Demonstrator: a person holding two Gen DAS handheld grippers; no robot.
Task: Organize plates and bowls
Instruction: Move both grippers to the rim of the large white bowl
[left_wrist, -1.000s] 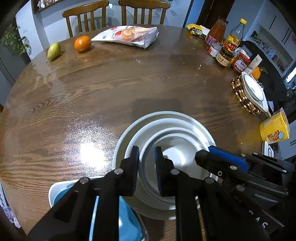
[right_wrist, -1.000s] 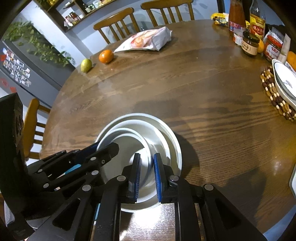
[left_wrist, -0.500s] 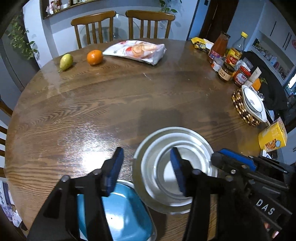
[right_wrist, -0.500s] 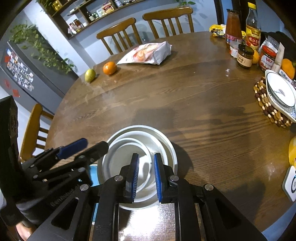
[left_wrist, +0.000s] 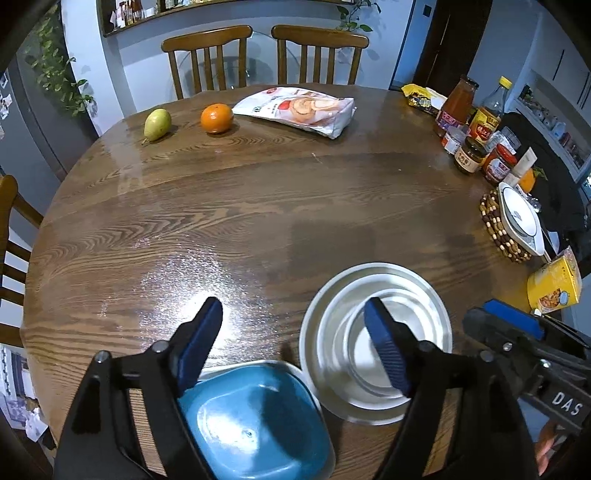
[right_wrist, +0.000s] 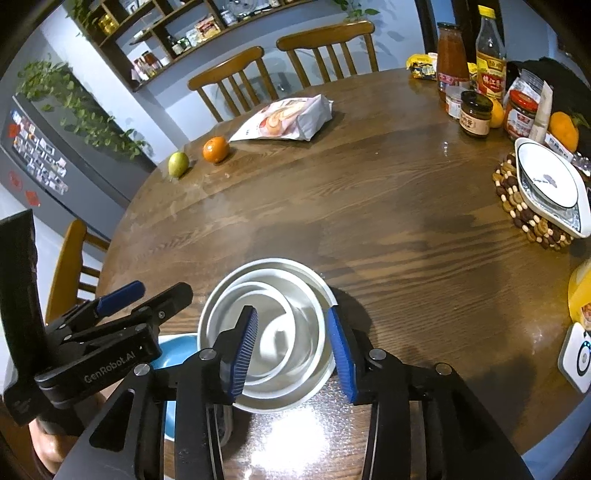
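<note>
Both grippers have pulled back and up from the white stack since a second ago, and both sets of jaws, then nearly together, now stand wide apart and hold nothing. Between the fingers of the right gripper (right_wrist: 291, 347) sits the stack of white dishes (right_wrist: 271, 332): a small round bowl nested off-centre in a larger bowl, on a wider plate whose rim shows at the far side. Its glazed surfaces are plain white with grey shading. From the left gripper (left_wrist: 295, 347) the same stack (left_wrist: 376, 343) lies under the right finger, and a blue square dish (left_wrist: 255, 417) with rounded corners and a pale rim sits just beside it on the left, at the near table edge. Farther out on the round wooden table (left_wrist: 258, 206) are a pear (left_wrist: 157, 123), an orange (left_wrist: 217, 117) and a snack bag (left_wrist: 295, 110) at the far side. At the right lie jars and bottles (right_wrist: 476, 85) and a patterned dish (right_wrist: 550, 188) on a beaded trivet (right_wrist: 517, 206).
</note>
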